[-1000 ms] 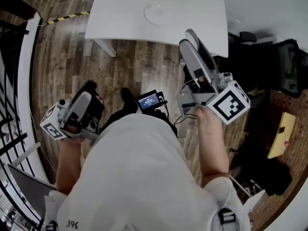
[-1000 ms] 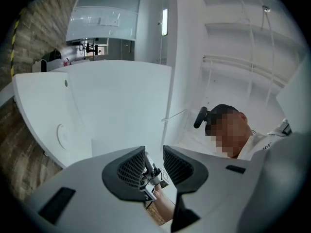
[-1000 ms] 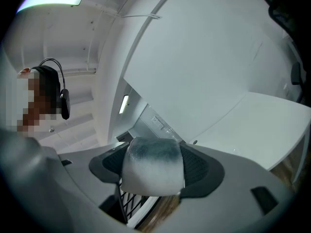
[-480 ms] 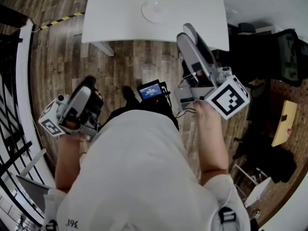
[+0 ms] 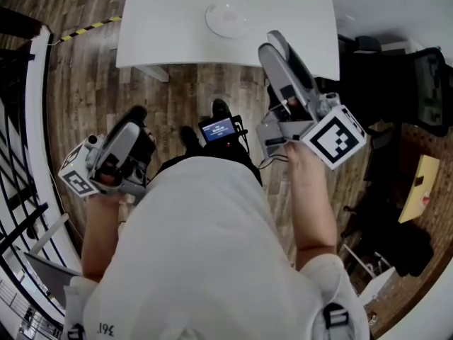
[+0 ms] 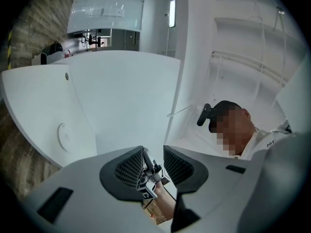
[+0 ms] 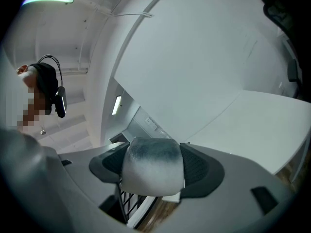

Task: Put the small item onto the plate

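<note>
The small item [image 7: 151,178] is a pale grey-white soft lump, and my right gripper [image 7: 153,164] is shut on it. In the head view the right gripper [image 5: 272,48] reaches up over the near edge of the white table [image 5: 163,20]; the item is hidden there. A clear round plate [image 5: 226,20] lies on the table a little left of and beyond those jaws. My left gripper [image 5: 136,115] hangs low at the left over the wood floor, far from the table. Its jaws [image 6: 153,166] stand a narrow gap apart with nothing between them. The plate [image 6: 63,137] shows faintly at the left.
A small screen device [image 5: 218,129] hangs in front of the person's body. A black chair [image 5: 432,91] and a yellow object [image 5: 414,190] are at the right. A black railing [image 5: 21,119] runs along the left, and yellow-black tape [image 5: 88,27] marks the floor.
The view has moved nearer the table, and a foot now shows by the screen device. The right gripper still holds the item, and the left gripper has barely moved.
</note>
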Available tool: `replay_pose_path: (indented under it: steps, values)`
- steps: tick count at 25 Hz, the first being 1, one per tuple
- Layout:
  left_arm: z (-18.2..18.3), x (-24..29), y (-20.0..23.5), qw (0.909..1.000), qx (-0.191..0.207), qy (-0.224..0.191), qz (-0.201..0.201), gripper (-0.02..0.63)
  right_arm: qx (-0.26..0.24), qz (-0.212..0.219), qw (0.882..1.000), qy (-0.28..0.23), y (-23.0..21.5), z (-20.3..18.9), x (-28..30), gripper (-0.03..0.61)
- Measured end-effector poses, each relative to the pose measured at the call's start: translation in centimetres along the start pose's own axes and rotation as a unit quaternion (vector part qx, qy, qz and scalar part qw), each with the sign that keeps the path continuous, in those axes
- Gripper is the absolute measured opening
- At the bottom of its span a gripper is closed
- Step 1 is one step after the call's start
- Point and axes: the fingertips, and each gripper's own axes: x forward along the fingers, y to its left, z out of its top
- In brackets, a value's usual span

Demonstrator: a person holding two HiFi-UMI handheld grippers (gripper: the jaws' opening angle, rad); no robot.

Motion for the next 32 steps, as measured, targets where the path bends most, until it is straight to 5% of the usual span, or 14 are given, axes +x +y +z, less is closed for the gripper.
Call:
replay_pose_path:
  steps: [15, 32]
  values:
    - [1.1, 6.9, 7.1, 0.9976, 0.028, -0.024, 0.059, 0.114, 0.037, 0.028, 0.998, 0.053, -8.8, 2.9, 5.6, 0.319]
    - [0.6, 9.5, 15.5, 0.9931, 0.006, 0.001, 0.117, 0.114, 0.001, -0.046, 0.986, 0.158, -18.9, -1.9, 9.0, 0.318]
